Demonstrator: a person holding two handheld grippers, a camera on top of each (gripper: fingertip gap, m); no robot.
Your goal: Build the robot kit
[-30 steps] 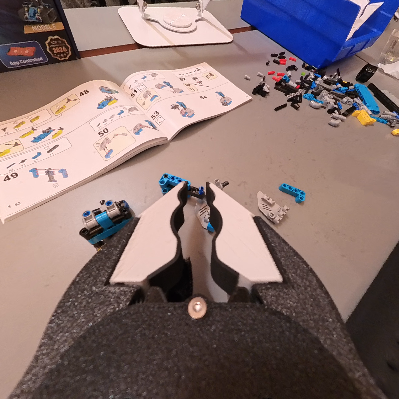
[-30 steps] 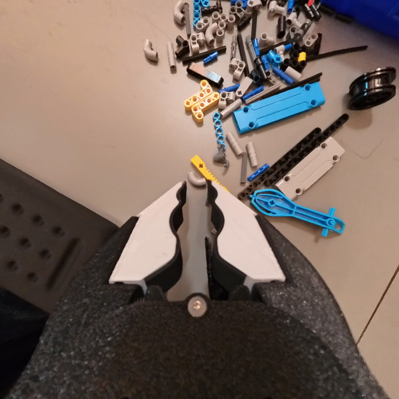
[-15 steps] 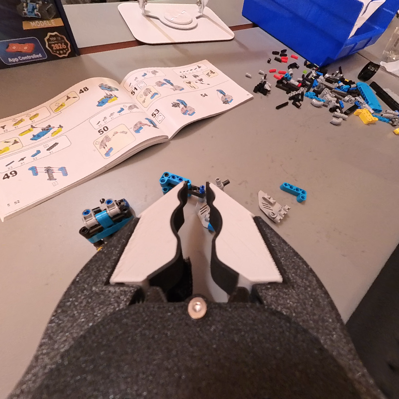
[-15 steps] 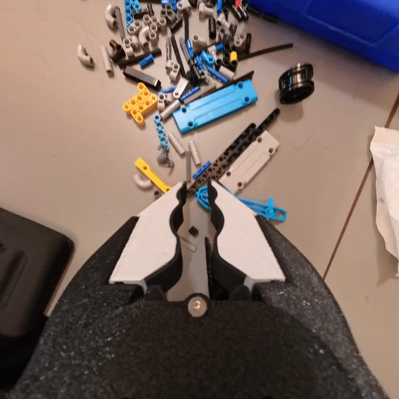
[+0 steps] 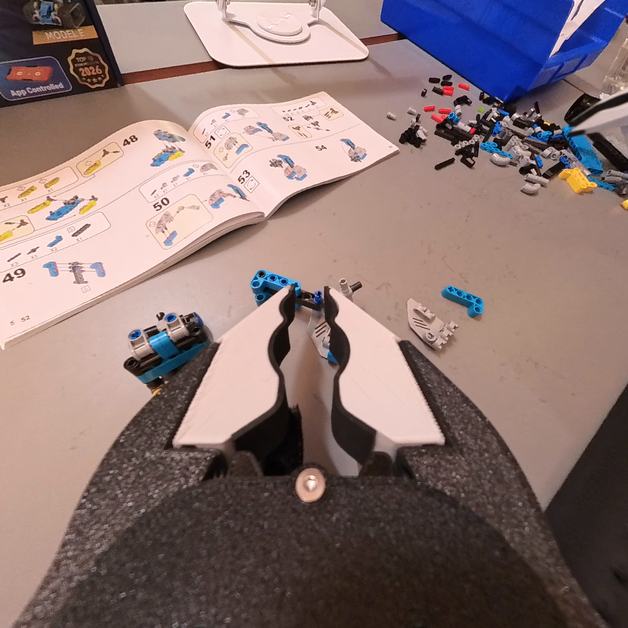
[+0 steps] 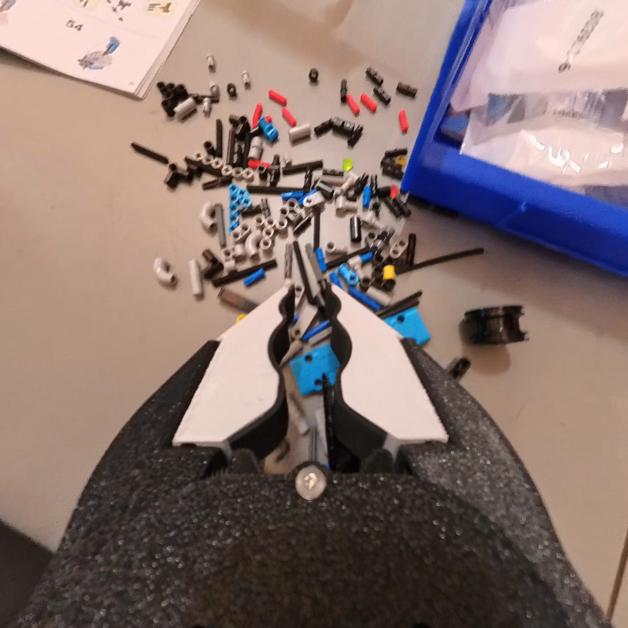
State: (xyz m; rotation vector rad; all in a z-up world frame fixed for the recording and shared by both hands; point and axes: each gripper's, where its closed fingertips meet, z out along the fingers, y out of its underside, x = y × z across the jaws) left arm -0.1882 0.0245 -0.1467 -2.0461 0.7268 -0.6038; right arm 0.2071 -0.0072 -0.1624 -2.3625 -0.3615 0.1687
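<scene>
My left gripper (image 5: 308, 292) is narrowly open, low over the grey table. Its tips flank a small build of a blue angled beam (image 5: 272, 282), a black piece with a blue pin, and a grey panel; whether they touch it I cannot tell. A blue, black and grey sub-assembly (image 5: 166, 343) lies to its left. A loose grey panel (image 5: 426, 326) and a blue L beam (image 5: 464, 300) lie to its right. My right gripper (image 6: 309, 289) is narrowly open and empty above a pile of small parts (image 6: 289, 204), over a blue flat panel (image 6: 314, 372). One of its fingers shows in the left wrist view (image 5: 598, 112).
An open instruction booklet (image 5: 170, 190) lies at the left. A blue bin (image 6: 509, 190) with plastic bags stands behind the pile. A black wheel (image 6: 492, 323) lies right of the right gripper. A white stand base (image 5: 272, 37) and a dark box (image 5: 51, 51) stand at the back. The gap from one gripper's tips to the other's is roughly 40 centimeters. From my right tips it is roughly 9 centimeters to the black wheel (image 6: 492, 323); from my left, 50 centimeters. The left camera catches it too, in the left wrist view (image 5: 586, 104).
My right gripper has moved from the pile's near edge, by the long black beam and blue tool, forward over its middle toward the blue bin. The left gripper has barely moved.
</scene>
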